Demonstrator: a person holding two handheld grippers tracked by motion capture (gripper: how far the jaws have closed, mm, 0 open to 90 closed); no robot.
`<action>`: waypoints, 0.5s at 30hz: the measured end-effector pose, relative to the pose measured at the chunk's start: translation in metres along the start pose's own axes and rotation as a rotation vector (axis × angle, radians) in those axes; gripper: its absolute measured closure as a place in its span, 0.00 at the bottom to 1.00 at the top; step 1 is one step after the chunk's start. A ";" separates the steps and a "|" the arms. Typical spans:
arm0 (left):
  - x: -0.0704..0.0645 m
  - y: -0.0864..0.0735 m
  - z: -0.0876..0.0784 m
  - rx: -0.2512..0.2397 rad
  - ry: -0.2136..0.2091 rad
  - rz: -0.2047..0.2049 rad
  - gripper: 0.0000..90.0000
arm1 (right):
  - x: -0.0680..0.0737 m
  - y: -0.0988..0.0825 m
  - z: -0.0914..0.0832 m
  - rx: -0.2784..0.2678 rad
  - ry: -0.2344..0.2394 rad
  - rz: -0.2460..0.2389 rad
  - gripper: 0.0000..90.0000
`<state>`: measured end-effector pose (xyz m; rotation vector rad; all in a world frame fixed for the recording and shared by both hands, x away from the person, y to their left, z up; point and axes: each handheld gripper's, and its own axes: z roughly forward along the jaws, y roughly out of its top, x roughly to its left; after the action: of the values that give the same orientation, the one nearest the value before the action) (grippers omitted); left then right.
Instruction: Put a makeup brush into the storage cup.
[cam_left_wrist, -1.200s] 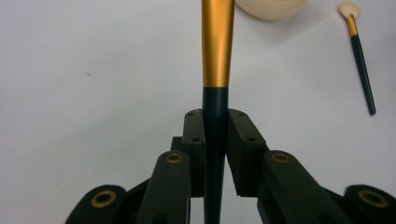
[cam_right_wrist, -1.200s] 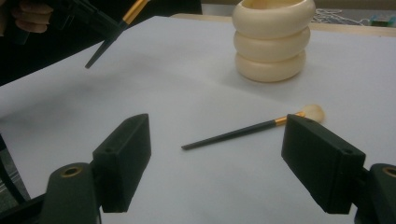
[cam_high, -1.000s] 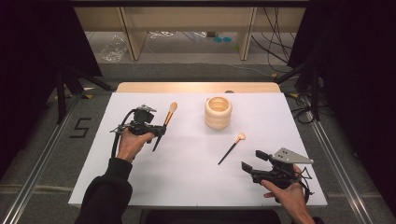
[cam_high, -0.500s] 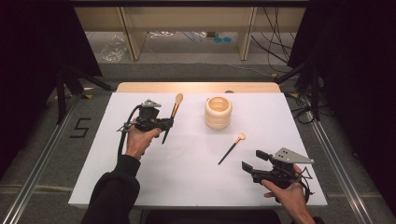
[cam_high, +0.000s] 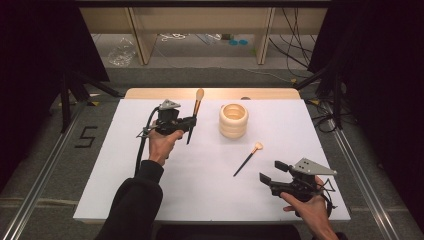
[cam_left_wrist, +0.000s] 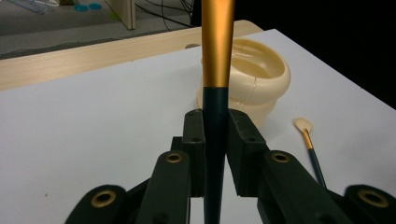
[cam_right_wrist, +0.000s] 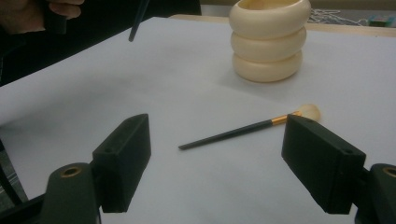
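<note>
We hold one brush up in the left gripper (cam_high: 186, 121), bristles pointing away toward the table's far edge.

Two brushes are in sight: the held brush (cam_high: 195, 113), clamped by its dark handle between closed jaws, its length tilted steeply off the white table (cam_high: 125, 170) left of the single cream holder (cam_high: 233, 120); the second brush (cam_high: 247, 159) lies flat, tip toward the holder. Our left forearm reaches forward; the right gripper (cam_high: 270, 172) rests low at the near right, jaws spread wide and empty.
</note>
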<state>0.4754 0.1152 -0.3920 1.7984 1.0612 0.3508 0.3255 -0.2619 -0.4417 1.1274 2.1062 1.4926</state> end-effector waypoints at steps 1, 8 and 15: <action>-0.001 0.001 0.002 0.008 0.004 0.012 0.87 | 0.000 0.000 0.000 0.001 0.000 0.000 0.28; -0.011 0.010 0.013 -0.050 -0.013 0.001 0.87 | -0.001 0.000 -0.001 -0.005 0.006 0.008 0.28; -0.019 0.015 0.027 -0.086 -0.018 0.002 0.87 | -0.001 0.001 -0.005 0.029 -0.010 0.001 0.28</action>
<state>0.4893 0.0821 -0.3876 1.7234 1.0167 0.3760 0.3235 -0.2660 -0.4392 1.1447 2.1274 1.4582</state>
